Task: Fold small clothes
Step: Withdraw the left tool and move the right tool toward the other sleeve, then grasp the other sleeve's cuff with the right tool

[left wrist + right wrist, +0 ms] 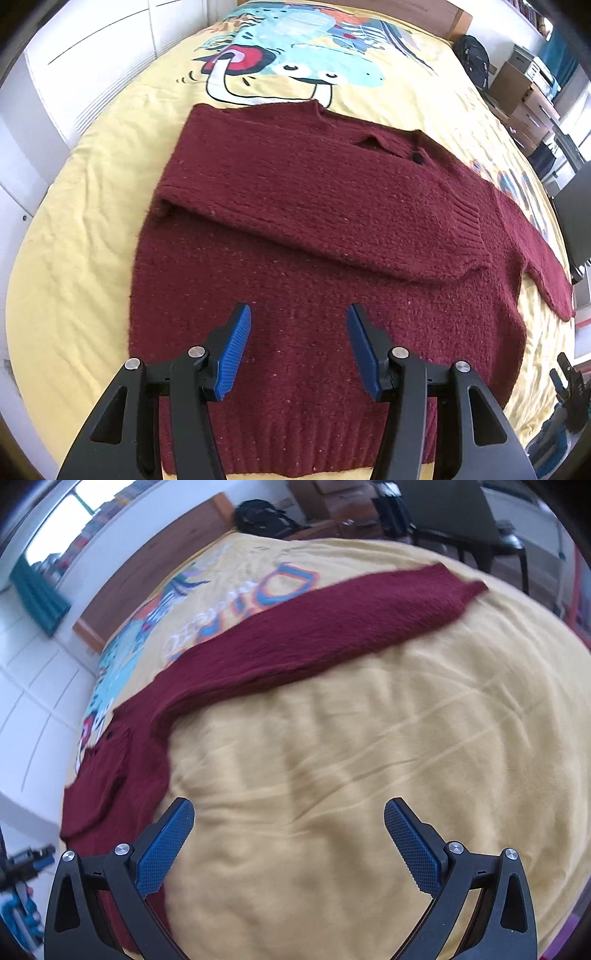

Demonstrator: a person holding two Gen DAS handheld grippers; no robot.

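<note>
Maroon knitted sweater (295, 229), flat on a bed's yellow printed duvet cover (92, 221); one sleeve folded across the chest, the other sleeve (332, 627) stretched out. Left claw (298, 347) agape above the hem, empty. Right claw (288, 843) agape over bare cover, empty

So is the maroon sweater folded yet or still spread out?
Partly folded. One sleeve lies across the sweater body; the other sleeve stretches out over the yellow bedspread.
</note>
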